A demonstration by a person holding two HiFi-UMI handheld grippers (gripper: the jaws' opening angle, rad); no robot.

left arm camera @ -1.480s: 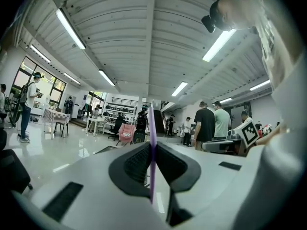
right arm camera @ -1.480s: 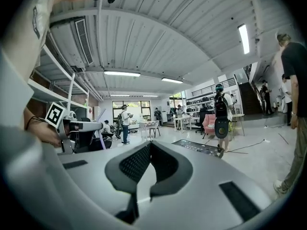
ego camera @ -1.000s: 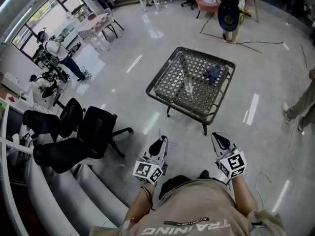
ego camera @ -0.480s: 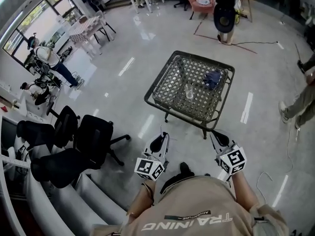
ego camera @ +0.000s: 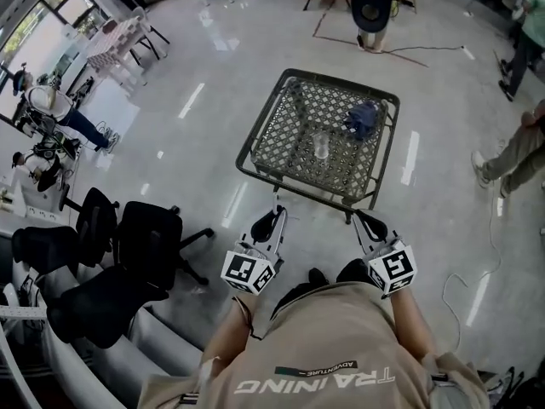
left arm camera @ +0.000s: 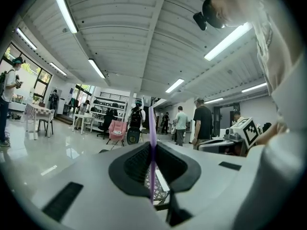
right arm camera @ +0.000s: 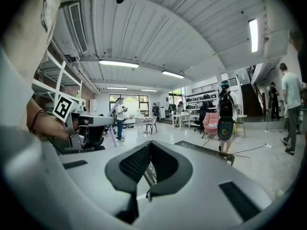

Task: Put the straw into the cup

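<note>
A clear cup [ego camera: 320, 146] stands upright near the middle of a low black mesh table [ego camera: 281, 109] ahead of me. My left gripper [ego camera: 271, 220] is held short of the table's near edge, shut on a thin pale purple straw [left arm camera: 152, 133] that sticks up between its jaws. The straw [ego camera: 274, 199] shows as a fine line in the head view. My right gripper [ego camera: 368, 221] hangs level with the left one, a little to the right. In the right gripper view, the right gripper [right arm camera: 150, 145] is shut with nothing in it.
A crumpled blue cloth [ego camera: 364, 119] lies on the table behind and right of the cup. Black office chairs [ego camera: 128, 245] stand to my left. A person [ego camera: 511, 156] stands at the right, and others further back. A cable [ego camera: 477, 279] trails on the shiny floor.
I have come closer to the table, which now lies just beyond both grippers. The grippers keep the same pose, with the straw still in the left one.
</note>
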